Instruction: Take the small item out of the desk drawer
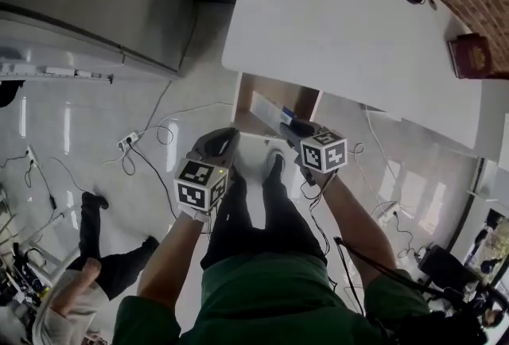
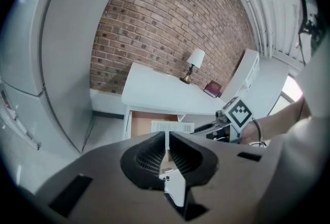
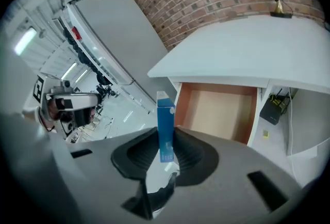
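The right gripper (image 3: 165,135) is clamping a small blue box (image 3: 165,112) between narrowly parted jaws; the box is standing with its long axis pointing up out of the grip, already clear of the open drawer (image 3: 221,114), which is lying ahead of and below it under the white desk (image 3: 247,47); the part of the drawer showing is bare; the left gripper (image 2: 168,138) is idling beside it, jaws together on nothing; any set-down is therefore falling to the right hand.

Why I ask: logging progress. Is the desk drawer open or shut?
Open: the drawer is pulled out, its wooden floor showing beneath the white desk.
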The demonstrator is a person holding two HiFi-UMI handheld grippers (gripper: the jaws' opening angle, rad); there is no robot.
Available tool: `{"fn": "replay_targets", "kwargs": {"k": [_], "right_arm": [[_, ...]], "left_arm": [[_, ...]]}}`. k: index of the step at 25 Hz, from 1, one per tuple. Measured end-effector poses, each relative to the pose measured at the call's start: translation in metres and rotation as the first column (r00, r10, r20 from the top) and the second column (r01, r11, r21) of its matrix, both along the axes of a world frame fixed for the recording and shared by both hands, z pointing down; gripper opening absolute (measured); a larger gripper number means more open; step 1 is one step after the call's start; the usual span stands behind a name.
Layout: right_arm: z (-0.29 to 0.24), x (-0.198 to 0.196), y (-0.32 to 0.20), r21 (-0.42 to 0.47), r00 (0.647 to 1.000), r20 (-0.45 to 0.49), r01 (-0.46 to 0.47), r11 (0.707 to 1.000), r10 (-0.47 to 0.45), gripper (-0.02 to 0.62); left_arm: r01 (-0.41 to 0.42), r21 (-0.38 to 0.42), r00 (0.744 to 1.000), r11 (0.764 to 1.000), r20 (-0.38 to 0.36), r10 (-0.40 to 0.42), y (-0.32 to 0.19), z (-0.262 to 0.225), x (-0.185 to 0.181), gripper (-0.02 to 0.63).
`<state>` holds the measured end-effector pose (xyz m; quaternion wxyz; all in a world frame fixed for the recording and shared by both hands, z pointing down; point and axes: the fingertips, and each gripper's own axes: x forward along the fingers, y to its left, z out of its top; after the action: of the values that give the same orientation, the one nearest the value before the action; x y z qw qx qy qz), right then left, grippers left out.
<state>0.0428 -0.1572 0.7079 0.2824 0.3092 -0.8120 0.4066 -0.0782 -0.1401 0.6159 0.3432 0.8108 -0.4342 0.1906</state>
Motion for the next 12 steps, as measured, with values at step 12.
{"fn": "replay_targets", "kwargs": {"k": [12], "right_arm": [[-0.105, 0.008, -0.004, 0.174, 0.999, 0.041, 0.012, 0.985, -0.019, 0.089]], "left_arm": [[0.067, 0.089, 0.997, 0.994, 0.025, -0.070, -0.011, -0.059, -0.010, 0.015]]}}
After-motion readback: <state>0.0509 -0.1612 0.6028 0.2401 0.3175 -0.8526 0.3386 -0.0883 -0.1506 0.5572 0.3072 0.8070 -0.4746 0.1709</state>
